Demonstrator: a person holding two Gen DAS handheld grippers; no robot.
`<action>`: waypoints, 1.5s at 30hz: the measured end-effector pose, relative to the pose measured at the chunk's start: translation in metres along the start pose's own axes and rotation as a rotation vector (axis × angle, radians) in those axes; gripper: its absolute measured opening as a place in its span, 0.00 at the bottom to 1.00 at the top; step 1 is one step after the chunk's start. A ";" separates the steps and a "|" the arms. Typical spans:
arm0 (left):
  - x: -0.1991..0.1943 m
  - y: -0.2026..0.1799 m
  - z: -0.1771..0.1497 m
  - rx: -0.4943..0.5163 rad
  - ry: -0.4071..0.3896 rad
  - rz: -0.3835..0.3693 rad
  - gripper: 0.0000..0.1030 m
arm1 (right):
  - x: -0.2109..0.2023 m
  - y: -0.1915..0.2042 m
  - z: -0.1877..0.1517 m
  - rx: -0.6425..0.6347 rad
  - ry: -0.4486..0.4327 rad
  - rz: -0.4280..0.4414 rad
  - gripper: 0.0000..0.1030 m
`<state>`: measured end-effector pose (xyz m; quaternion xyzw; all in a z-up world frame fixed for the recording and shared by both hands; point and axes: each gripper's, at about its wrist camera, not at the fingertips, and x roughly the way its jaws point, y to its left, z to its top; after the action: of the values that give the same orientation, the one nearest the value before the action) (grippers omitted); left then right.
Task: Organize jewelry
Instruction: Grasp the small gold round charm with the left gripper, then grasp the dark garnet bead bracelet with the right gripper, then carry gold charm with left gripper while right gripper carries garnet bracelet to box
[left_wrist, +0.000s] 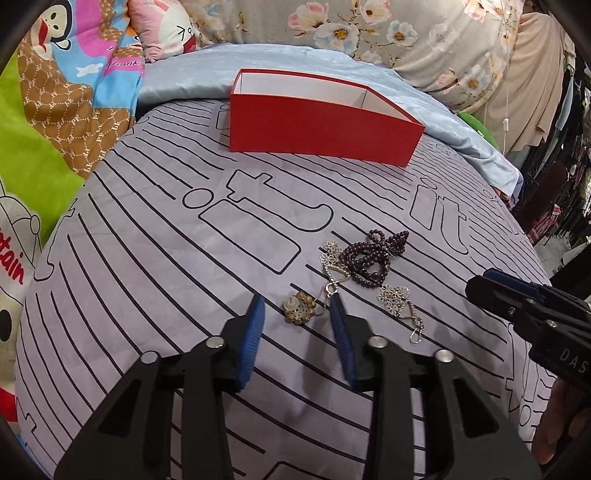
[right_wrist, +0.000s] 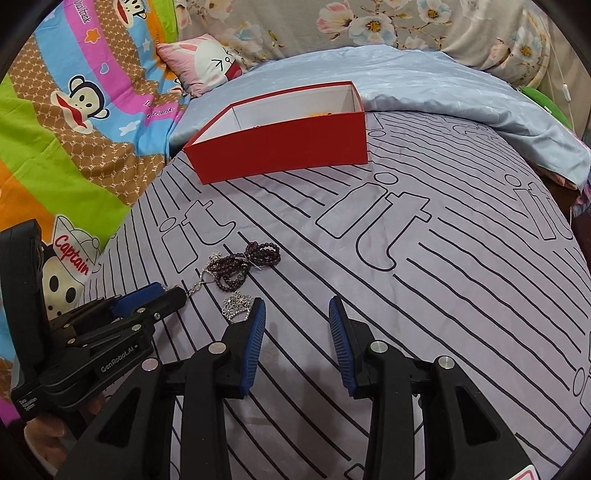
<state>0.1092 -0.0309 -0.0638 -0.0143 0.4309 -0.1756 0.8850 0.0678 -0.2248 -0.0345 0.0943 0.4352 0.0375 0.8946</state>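
Note:
An open red box (left_wrist: 317, 122) with a white inside stands at the far side of the lavender striped bedsheet; in the right wrist view (right_wrist: 284, 147) something orange shows inside it. A dark purple bead bracelet (left_wrist: 373, 258) (right_wrist: 243, 264), two silver flower earrings (left_wrist: 397, 301) (left_wrist: 332, 258) and a round gold flower brooch (left_wrist: 298, 312) lie together. My left gripper (left_wrist: 297, 315) is open, its fingers on either side of the brooch. My right gripper (right_wrist: 297, 314) is open and empty over bare sheet; one silver earring (right_wrist: 238, 304) lies beside its left finger.
The lavender sheet (right_wrist: 443, 295) covers a bed. A light blue cloth (right_wrist: 461, 96) lies behind the box. Cartoon-print bedding (right_wrist: 66, 129) is at the left, a floral quilt (left_wrist: 424, 33) at the back. The bed edge drops off at the right.

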 end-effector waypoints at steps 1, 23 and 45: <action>0.000 0.001 0.000 0.001 -0.001 0.003 0.26 | 0.000 0.000 0.000 -0.001 0.001 0.002 0.34; -0.005 0.030 0.005 -0.077 -0.004 -0.006 0.17 | 0.042 0.023 0.019 0.019 0.072 0.142 0.34; 0.001 0.034 0.009 -0.088 -0.003 -0.034 0.17 | 0.073 0.030 0.039 0.026 0.070 0.130 0.08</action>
<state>0.1264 -0.0004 -0.0646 -0.0609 0.4366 -0.1717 0.8810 0.1446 -0.1898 -0.0613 0.1325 0.4594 0.0933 0.8733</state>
